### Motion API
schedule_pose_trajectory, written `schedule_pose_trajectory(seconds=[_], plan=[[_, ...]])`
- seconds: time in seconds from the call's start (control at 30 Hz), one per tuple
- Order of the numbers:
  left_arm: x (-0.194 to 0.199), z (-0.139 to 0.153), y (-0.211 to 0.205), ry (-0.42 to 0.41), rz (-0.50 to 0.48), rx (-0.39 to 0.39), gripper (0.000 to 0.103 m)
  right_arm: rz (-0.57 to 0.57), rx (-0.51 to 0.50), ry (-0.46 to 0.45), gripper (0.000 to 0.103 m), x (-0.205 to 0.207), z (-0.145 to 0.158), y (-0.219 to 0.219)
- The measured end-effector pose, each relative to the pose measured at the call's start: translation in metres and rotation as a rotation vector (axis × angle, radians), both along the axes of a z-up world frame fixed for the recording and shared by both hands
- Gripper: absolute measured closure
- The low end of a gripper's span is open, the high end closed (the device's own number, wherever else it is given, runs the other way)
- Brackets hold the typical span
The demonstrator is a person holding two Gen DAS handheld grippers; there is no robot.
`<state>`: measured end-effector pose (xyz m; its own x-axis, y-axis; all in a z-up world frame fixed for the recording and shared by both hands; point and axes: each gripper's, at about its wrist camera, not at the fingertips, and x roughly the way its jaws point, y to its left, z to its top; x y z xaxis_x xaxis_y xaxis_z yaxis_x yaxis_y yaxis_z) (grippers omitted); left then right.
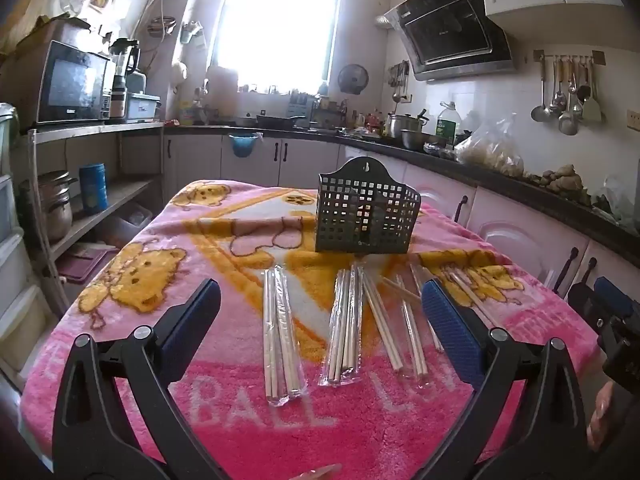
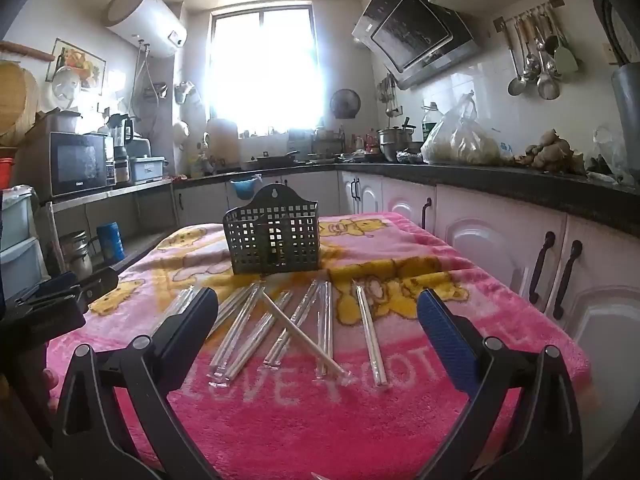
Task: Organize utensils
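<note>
Left wrist view: I judge nothing sorted yet. Wrapped wooden chopsticks [image 1: 344,328] lie at 6 o'clock from the empty-looking black perforated plastic holder [image 1: 366,216]; left hand-held gripper [image 1: 320,312] and right hand-held gripper [image 2: 318,316] both spread, holding nothing.

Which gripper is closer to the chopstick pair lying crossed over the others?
Right, as far as these views show. The crossed chopstick pair lies just ahead of the open right gripper. The open left gripper faces the wrapped packs farther to the left.

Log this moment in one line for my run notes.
left gripper: open, empty | right gripper: open, empty | wrapped chopsticks: on blanket | black basket: upright, behind
</note>
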<state>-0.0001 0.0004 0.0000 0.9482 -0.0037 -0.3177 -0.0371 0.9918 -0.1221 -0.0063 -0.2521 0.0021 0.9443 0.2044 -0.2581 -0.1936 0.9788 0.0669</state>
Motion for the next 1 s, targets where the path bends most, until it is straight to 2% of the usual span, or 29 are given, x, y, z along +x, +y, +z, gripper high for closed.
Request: schedule_pose_trajectory(seconds=[1.0], plan=[[-0.0041, 0.0067, -0.0078, 0.002, -0.019, 0.016, 0.011, 0.014, 0.000, -0.002, 0.006, -0.0037, 0.0077, 0.0036]])
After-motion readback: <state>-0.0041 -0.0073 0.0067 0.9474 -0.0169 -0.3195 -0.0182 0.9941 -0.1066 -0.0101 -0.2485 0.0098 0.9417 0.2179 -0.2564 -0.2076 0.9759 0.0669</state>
